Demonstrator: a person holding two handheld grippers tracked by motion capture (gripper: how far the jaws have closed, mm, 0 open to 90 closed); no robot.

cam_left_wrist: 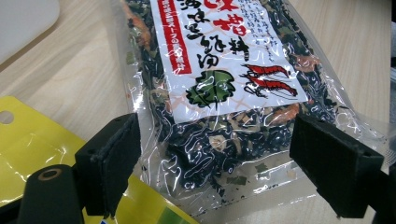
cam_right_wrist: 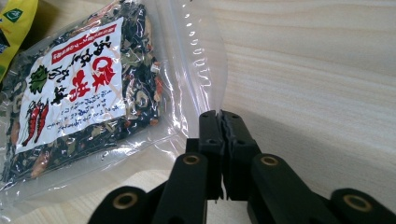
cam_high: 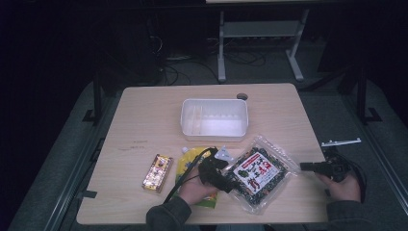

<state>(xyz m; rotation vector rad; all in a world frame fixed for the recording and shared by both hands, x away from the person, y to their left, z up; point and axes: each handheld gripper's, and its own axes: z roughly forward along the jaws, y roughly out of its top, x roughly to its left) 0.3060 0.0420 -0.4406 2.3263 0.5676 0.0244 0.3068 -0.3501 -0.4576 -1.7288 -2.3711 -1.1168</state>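
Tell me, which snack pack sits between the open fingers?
The clear seaweed bag with the white and red label. The left gripper straddles its end; the yellow pouch and small box lie off to the side.

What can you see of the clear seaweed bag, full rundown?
The clear plastic bag of dark dried seaweed lies flat on the light wooden table, set diagonally. It bears a white label with red and black script, red shrimp drawings and a green leaf. Its film is crinkled and glossy, with orange flecks among the contents. The left gripper straddles its lower end, jaws open either side. The right gripper is shut at its sealed edge; contact is unclear. A yellow pouch lies alongside.
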